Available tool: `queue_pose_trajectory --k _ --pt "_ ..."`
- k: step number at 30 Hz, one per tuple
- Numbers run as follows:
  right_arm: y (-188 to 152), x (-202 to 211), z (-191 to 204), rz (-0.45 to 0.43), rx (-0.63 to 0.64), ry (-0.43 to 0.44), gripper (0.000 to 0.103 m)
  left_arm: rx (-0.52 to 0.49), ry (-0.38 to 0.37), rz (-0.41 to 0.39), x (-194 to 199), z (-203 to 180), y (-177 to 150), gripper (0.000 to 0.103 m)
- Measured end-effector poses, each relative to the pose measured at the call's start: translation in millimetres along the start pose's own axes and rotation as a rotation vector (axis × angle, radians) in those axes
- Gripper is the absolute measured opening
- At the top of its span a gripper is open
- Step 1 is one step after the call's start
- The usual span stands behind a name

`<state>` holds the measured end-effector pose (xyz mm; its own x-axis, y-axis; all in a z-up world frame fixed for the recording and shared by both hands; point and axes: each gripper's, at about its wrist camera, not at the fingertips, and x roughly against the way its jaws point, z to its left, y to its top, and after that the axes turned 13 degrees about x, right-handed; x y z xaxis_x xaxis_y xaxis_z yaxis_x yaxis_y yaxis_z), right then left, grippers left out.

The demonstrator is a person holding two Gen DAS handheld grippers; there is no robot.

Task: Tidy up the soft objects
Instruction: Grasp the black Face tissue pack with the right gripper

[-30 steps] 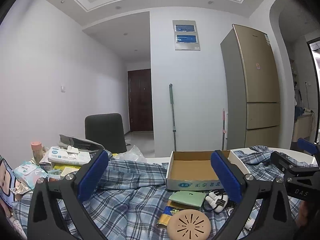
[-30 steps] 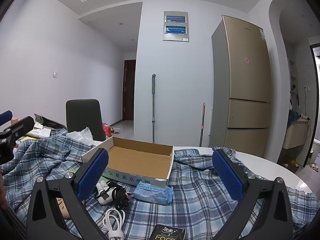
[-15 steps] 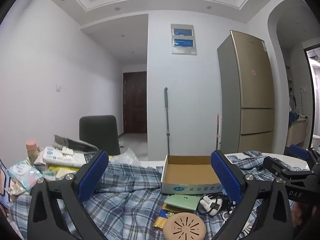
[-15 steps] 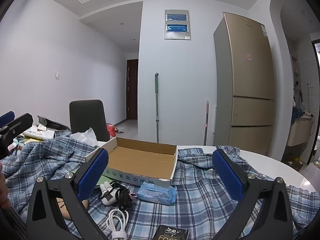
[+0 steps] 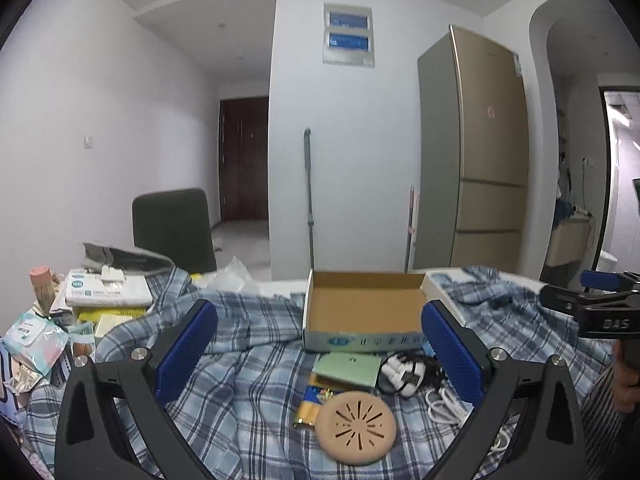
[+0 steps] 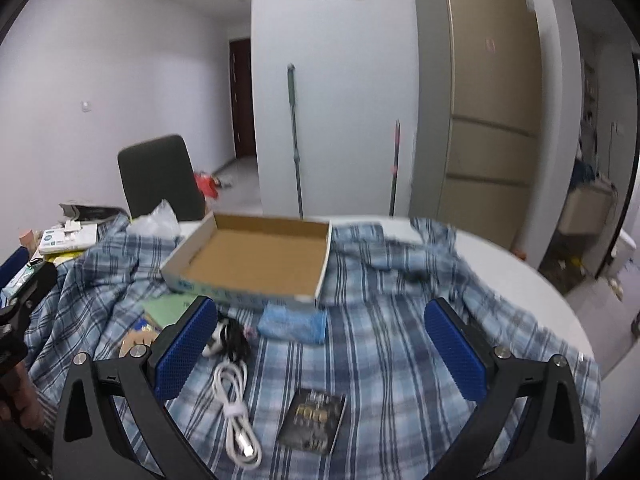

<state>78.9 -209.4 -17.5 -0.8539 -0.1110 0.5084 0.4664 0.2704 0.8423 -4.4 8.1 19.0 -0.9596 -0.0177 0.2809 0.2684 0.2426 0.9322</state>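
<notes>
Approach is judged under way: nothing is held, both the left gripper (image 5: 319, 354) and right gripper (image 6: 321, 350) spread wide. Blue tissue pack (image 6: 293, 326) is seen just ahead between the right jaws, before the cardboard box (image 6: 256, 262); lowering and closing is called for.

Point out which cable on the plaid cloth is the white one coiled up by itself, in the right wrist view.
The white coiled cable, bundled with a tie, lies alone near the dark booklet. The other, a black cord, is tangled with a white plug.
</notes>
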Motion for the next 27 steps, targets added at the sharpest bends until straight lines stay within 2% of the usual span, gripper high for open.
queue_pose_trajectory --k 2,5,9,16,18,25,27 --pt "-5 -4 0 0.038 -0.02 0.016 0.103 -0.006 0.005 0.027 -6 0 -3 0.103" --pt "-12 -11 4 0.092 -0.029 0.012 0.096 -0.007 0.005 0.066 -13 1 -7 0.103" --pt "-30 -34 11 0.212 -0.043 0.07 0.077 -0.006 0.006 0.098 -19 3 -9 0.103" --pt "-62 -77 16 0.386 -0.06 0.125 0.057 -0.002 0.01 0.127 -24 4 -8 0.103" --pt "-69 -84 16 0.418 -0.056 0.118 0.054 -0.01 0.018 0.132 -26 4 -9 0.103" --pt "-73 -81 20 0.411 -0.019 0.056 0.054 -0.013 0.028 0.13 -29 4 -11 0.103" --pt "-74 -81 18 0.414 -0.033 0.045 0.057 -0.023 0.038 0.123 -29 4 -12 0.103"
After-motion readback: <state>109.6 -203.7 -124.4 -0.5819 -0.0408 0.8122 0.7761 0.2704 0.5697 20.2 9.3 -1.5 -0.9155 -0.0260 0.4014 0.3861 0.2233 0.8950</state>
